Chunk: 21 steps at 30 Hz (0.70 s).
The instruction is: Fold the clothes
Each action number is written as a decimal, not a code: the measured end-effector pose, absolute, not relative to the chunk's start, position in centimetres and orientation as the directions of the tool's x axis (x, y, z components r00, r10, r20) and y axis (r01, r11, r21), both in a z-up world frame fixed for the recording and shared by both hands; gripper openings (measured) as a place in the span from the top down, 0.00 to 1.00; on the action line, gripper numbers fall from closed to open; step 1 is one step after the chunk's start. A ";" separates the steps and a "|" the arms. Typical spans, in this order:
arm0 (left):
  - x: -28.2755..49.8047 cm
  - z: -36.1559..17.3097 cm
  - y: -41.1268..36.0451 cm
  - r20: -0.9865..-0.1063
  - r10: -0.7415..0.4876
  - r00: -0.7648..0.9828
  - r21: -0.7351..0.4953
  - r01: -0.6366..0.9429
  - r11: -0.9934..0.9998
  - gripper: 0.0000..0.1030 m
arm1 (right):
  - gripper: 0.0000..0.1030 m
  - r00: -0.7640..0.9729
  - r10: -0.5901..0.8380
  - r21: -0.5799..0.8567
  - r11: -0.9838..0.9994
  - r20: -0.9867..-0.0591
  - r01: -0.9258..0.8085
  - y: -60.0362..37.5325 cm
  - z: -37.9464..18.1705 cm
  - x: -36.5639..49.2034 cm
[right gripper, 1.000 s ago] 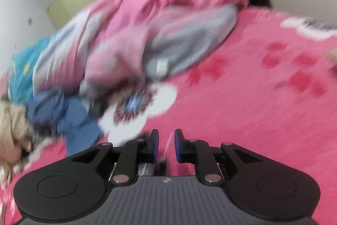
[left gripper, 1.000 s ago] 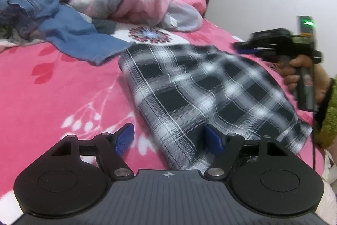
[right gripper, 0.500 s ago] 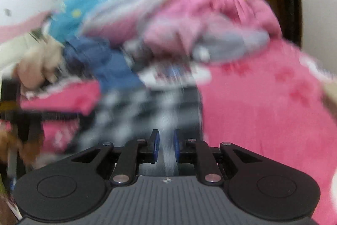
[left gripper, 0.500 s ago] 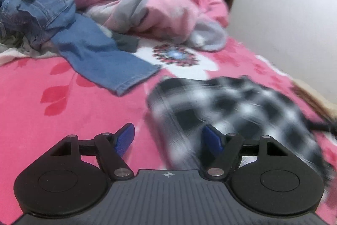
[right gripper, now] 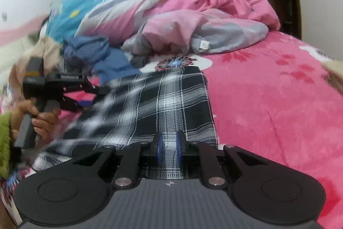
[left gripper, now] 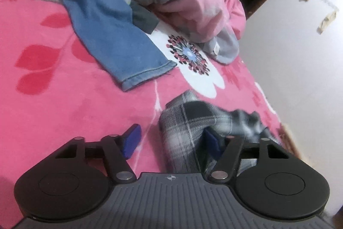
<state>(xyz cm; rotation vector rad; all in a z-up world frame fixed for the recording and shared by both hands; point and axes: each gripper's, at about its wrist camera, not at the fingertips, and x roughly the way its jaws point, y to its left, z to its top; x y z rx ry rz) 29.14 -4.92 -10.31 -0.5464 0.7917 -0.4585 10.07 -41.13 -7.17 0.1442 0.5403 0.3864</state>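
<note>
my right claw [right gripper: 168, 146] pinches the checked shirt [right gripper: 171, 96] edge on the bed [right gripper: 278, 111] while my left claw [left gripper: 171, 141] is closing around its bunched side to fold it.

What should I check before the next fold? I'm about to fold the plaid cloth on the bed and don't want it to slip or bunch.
1. Right gripper has the plaid cloth: ok, its jaws are narrow and the near edge sits between them.
2. Left gripper has the cloth: not ok, its jaws are closing; a bunched corner lies between them against one pad only.
3. Cloth flat: not ok, the left side is lifted and blurred.
4. Bed free to the right of the cloth: ok.
5. Jeans apart from the cloth: ok in the left view, with bedding between them.
6. Fold edges lined up: cannot tell.
</note>
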 end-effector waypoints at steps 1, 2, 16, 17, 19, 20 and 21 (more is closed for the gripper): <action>29.7 -10.3 -4.9 -0.533 -0.584 0.612 -0.627 0.178 0.759 0.45 | 0.87 0.789 0.397 0.249 0.916 -0.468 -0.314 -41.3 -7.2 10.0; 30.1 -10.4 -4.9 -0.530 -0.593 0.607 -0.638 0.175 0.750 0.45 | 0.87 0.791 0.399 0.260 0.915 -0.464 -0.309 -41.5 -7.3 10.0; 29.0 -9.1 -2.4 -0.464 -0.610 0.642 -0.708 0.146 0.691 0.26 | 0.86 0.788 0.380 0.245 0.923 -0.484 -0.295 -41.3 -6.4 10.2; 27.9 -8.6 -2.1 -0.463 -0.607 0.646 -0.699 0.156 0.698 0.26 | 0.85 0.791 0.377 0.240 0.925 -0.483 -0.294 -41.2 -5.8 10.2; 25.8 -7.8 -1.8 -0.467 -0.615 0.635 -0.679 0.187 0.710 0.26 | 0.85 0.796 0.374 0.231 0.927 -0.477 -0.297 -40.9 -4.4 10.2; 24.6 -7.7 -2.1 -0.474 -0.628 0.617 -0.668 0.213 0.713 0.26 | 0.85 0.797 0.388 0.231 0.921 -0.463 -0.314 -40.6 -3.4 10.4; 23.4 -7.7 -2.6 -0.484 -0.643 0.594 -0.654 0.243 0.717 0.26 | 0.85 0.794 0.405 0.233 0.914 -0.453 -0.333 -40.1 -2.5 10.7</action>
